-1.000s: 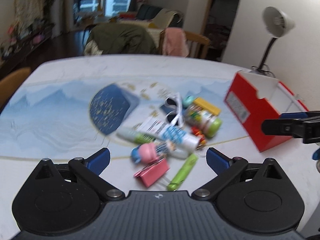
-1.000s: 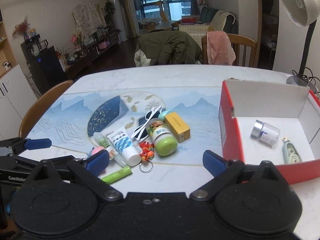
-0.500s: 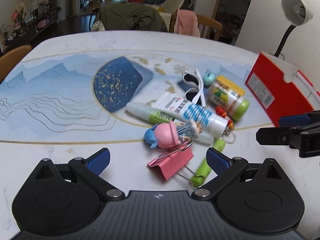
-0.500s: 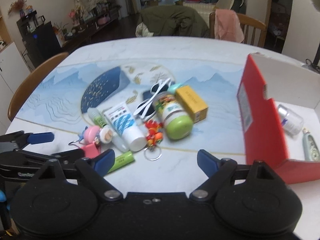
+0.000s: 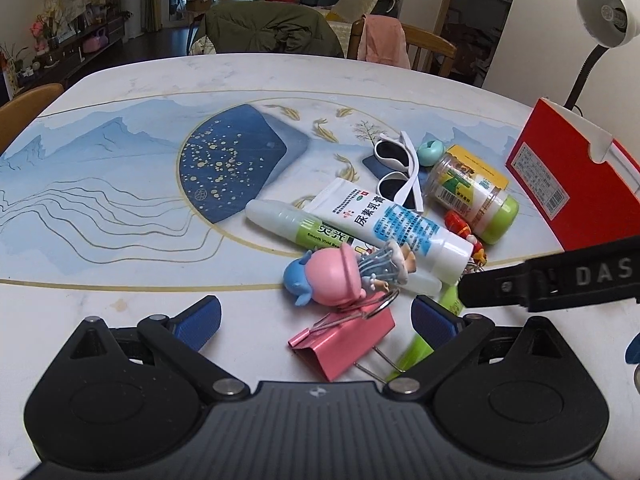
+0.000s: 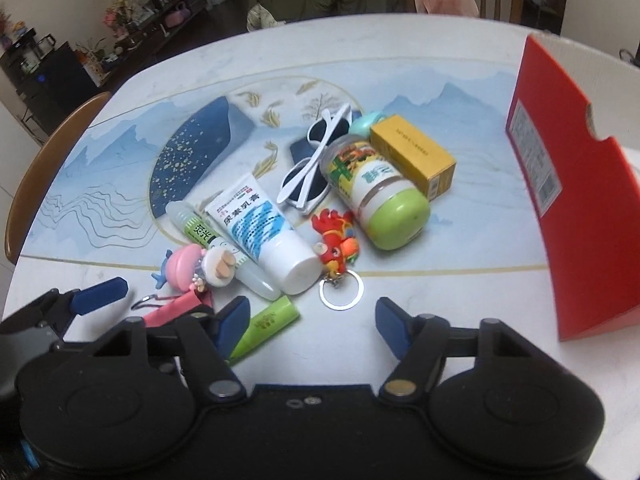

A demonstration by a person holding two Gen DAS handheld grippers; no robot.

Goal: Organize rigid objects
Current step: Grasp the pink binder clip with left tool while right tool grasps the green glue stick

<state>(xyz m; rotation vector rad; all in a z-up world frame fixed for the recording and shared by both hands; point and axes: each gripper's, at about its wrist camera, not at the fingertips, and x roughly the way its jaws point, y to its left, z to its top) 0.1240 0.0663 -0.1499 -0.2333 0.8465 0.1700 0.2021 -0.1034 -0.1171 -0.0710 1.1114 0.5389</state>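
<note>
While both cameras are sitting lower and closer to the pile than a second ago, the clutter is filling way more of each frame now. The left hand-held gripper is hanging wide open, nothing pinched, with the pink binder clip lying between its tips at the bottom centre. The right hand-held gripper was spread wider before and its jaws are closing; only bare surface and the key ring of the red rooster keychain are in the gap, nothing gripped. Earlier the right view was looking down into the red box; now it's just showing the box's outer side along the right edge.

Counting the pile mid-frame: one white cream tube, one glue stick, one pink-hatted figurine, one green lip balm, one green-capped jar, one yellow carton, one pair of white sunglasses, one little teal thing.
</note>
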